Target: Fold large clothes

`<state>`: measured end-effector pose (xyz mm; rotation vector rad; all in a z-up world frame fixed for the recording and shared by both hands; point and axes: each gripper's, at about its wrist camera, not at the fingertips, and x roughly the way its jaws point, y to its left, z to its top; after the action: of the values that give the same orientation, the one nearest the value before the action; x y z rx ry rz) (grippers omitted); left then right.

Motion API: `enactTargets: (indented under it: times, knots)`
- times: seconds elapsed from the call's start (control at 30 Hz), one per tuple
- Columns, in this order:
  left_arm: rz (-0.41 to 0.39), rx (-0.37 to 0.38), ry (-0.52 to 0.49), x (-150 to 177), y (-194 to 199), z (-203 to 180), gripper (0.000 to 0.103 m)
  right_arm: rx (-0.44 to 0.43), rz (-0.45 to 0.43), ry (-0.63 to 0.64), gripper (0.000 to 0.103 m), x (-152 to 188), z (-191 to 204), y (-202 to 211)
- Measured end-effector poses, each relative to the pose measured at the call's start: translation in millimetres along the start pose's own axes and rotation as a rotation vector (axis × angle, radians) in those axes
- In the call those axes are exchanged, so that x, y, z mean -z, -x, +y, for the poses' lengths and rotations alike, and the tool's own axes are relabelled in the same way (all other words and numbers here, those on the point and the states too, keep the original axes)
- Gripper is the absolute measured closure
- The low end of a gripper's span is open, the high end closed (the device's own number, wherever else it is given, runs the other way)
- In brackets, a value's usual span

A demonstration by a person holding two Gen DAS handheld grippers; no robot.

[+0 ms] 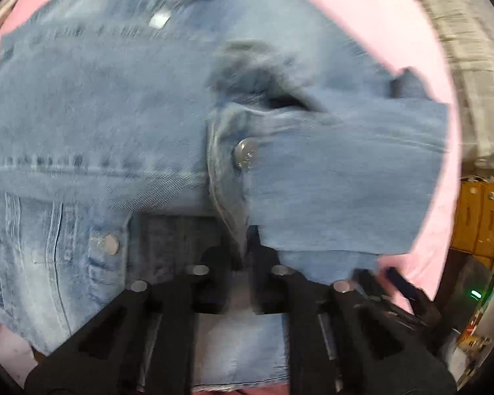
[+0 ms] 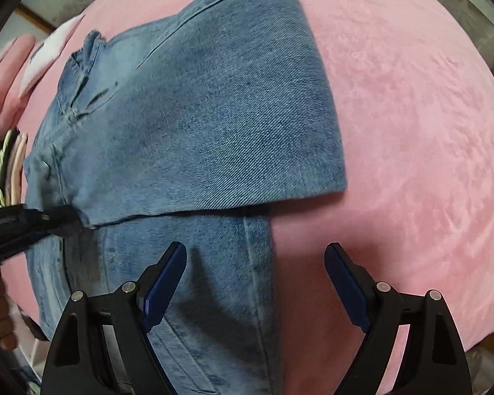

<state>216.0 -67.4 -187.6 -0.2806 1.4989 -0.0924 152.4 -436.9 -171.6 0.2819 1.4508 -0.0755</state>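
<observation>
The denim jacket [image 2: 194,125] lies spread on a pink bed cover [image 2: 411,131], one sleeve [image 2: 233,105] folded across the body, its long axis running from upper centre to lower left of the right wrist frame. The left gripper [image 1: 245,247] is closed on the sleeve's cuff edge, beside a metal button [image 1: 246,158]. The right gripper [image 2: 255,283] hovers with fingers spread wide over the jacket's side seam, holding nothing. A stack of folded clothes [image 2: 10,168] sits at far left, clear of the fold.
</observation>
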Motion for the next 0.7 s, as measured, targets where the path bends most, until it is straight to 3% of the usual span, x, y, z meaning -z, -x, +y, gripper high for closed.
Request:
enactTargets:
  times: [0.23, 0.33, 0.43, 0.57, 0.7]
  knots:
    - [-0.361, 0.123, -0.044, -23, 105, -47, 0.099, -0.014, -0.021, 0.031, 0.016, -11, -11, -3]
    - [-0.498, 0.174, -0.024, -56, 166, -41, 0.099, -0.018, -0.036, 0.066, 0.016, -15, -7, -1]
    - [-0.613, 0.180, 0.005, -68, 214, -26, 0.099, -0.021, -0.066, 0.097, 0.016, -19, 1, 1]
    - [-0.756, 0.055, 0.039, -71, 253, 13, 0.099, -0.029, -0.144, 0.123, 0.016, -20, 5, 8]
    - [-0.707, -0.112, 0.135, -65, 226, 78, 0.099, -0.010, -0.203, 0.145, 0.016, -20, 5, 9]
